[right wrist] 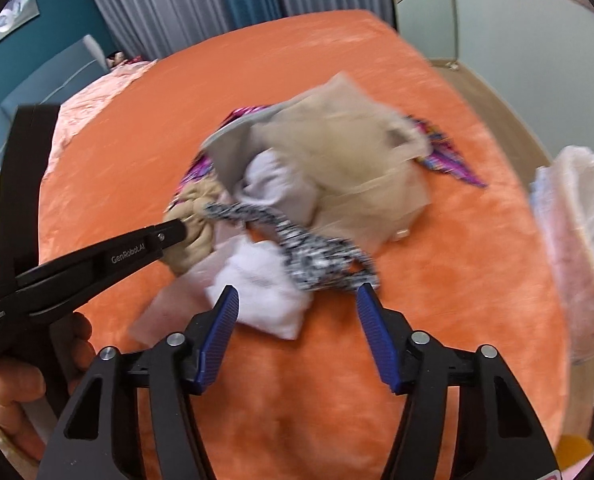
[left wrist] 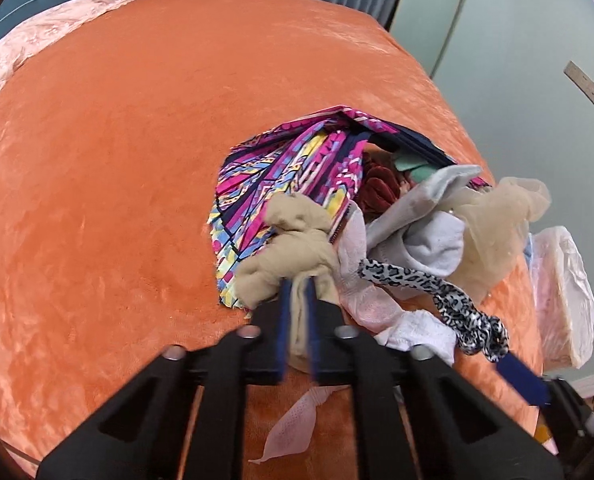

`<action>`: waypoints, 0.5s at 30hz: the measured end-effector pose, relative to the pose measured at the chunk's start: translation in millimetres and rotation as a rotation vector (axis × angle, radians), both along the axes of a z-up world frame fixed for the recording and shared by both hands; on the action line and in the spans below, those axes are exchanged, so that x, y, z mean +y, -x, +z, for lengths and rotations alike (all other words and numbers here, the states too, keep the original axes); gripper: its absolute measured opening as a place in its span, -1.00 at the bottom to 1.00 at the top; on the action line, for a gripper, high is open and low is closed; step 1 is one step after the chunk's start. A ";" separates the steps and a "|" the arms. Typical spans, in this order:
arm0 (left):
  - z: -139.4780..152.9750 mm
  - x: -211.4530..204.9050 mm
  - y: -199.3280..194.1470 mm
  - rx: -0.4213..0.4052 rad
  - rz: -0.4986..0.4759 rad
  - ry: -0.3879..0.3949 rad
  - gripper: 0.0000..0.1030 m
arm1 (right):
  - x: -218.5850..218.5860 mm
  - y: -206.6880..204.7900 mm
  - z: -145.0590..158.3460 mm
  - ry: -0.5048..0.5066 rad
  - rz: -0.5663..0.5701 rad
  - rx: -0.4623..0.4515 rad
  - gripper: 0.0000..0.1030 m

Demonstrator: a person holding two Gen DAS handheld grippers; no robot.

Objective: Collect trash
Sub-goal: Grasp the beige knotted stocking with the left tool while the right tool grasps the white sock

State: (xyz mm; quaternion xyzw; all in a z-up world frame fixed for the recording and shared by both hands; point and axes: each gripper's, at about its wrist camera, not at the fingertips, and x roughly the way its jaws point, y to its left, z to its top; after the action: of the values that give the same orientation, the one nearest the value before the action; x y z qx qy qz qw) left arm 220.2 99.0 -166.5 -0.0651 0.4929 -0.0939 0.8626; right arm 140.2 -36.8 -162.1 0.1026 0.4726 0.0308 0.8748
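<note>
A heap of cloth scraps lies on the orange bed cover (left wrist: 97,160). My left gripper (left wrist: 297,286) is shut on a beige stocking-like cloth (left wrist: 293,236) at the heap's near left edge; it shows in the right wrist view too, as the left gripper (right wrist: 179,230) clamped on the beige cloth (right wrist: 193,216). My right gripper (right wrist: 297,294) stands open just short of a white cloth wad (right wrist: 261,280) and a leopard-print strip (right wrist: 321,260), pads touching neither. Behind are a grey sock (left wrist: 429,236), sheer beige fabric (left wrist: 497,216) and a bright patterned cloth (left wrist: 281,176).
A white plastic-lined bin (right wrist: 577,240) stands off the bed's right edge, also seen as the bin (left wrist: 565,292). A pink quilt (left wrist: 29,44) covers the far left of the bed. A thin pink scrap (left wrist: 293,428) lies under my left gripper. A person's hand (right wrist: 13,384) holds the left tool.
</note>
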 end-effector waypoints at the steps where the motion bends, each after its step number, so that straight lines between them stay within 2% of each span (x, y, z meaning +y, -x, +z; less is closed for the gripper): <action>1: 0.9 -0.5 1.5 -0.006 -0.003 -0.009 -0.90 | 4.3 -2.7 -4.4 -0.007 0.012 0.008 0.04; 3: 2.2 0.0 3.4 -0.010 -0.006 -0.015 -0.91 | 12.0 -7.6 -12.0 -0.013 0.036 0.025 -0.29; 7: 10.3 1.4 8.9 -0.022 -0.004 -0.025 -0.92 | 18.0 -9.0 -12.5 -0.024 0.048 0.028 -0.62; 9: 15.8 1.6 12.1 -0.029 -0.008 -0.030 -0.92 | 13.8 -6.9 -6.5 -0.029 0.049 0.024 -0.87; 15: 42.3 1.0 32.3 -0.056 -0.012 -0.021 -0.92 | 2.9 12.1 19.3 -0.052 0.047 -0.024 -0.93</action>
State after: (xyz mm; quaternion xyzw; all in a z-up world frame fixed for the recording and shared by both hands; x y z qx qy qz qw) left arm 187.9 100.0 -124.2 -0.0504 0.4700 -0.0958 0.8760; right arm 128.1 -33.9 -142.8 0.1139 0.4633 0.0647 0.8764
